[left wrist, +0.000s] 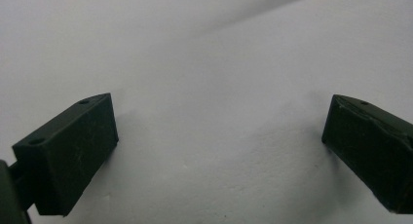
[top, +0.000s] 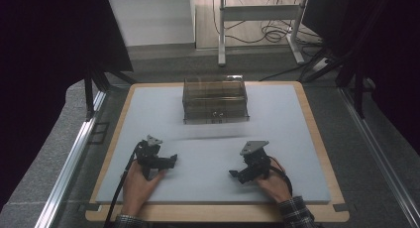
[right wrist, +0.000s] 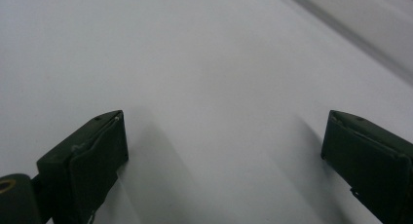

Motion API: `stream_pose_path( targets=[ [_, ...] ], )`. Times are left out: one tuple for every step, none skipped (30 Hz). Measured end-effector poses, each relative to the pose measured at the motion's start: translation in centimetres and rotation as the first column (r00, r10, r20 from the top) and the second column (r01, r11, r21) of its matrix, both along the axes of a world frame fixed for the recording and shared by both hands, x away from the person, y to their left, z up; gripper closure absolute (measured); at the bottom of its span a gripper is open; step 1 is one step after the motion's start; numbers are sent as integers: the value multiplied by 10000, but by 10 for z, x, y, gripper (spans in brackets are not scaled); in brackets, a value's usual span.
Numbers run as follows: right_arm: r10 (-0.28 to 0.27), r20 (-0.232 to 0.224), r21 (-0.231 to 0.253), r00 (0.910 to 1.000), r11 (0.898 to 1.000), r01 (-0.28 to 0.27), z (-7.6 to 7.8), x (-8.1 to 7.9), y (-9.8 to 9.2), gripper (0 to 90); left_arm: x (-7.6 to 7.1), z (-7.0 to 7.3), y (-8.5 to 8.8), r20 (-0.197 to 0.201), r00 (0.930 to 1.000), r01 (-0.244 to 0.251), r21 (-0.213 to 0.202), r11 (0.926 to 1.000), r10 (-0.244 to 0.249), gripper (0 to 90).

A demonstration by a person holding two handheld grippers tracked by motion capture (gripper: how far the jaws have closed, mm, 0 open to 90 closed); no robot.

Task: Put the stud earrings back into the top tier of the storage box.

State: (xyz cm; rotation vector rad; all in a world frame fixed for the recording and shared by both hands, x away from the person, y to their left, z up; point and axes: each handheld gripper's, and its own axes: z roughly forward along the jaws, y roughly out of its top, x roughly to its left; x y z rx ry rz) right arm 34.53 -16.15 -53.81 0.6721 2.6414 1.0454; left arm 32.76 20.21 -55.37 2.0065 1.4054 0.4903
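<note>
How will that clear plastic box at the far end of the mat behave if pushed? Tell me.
The clear plastic box looks thin-walled and nearly empty, so probably light. It sits low and wide on the grey mat, so it should slide rather than tip. Its smooth walls may be slippery.

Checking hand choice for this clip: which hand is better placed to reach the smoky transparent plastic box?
Roughly even, slightly the right. Both tongs, left and right, rest open and empty on the grey mat; the smoky transparent plastic box sits far-centre, a touch toward the right side.

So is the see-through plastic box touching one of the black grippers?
No, the see-through brown plastic box sits apart at the far side of the grey mat, away from both.
</note>
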Motion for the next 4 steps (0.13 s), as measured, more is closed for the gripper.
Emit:
stream_pose_path(
  targets=[
    [-1,12,-2,10000,10000,1,0,0,0,26,0,0,0,3,10000,4,9,10000,-4,0],
    [-3,20,12,10000,10000,3,0,0,0,26,0,0,0,-7,10000,11,-13,10000,-11,0],
    [-3,20,12,10000,10000,3,0,0,0,26,0,0,0,-7,10000,11,-13,10000,-11,0],
    [1,22,11,10000,10000,-1,0,0,0,26,0,0,0,5,10000,7,8,10000,-7,0]
  ],
)
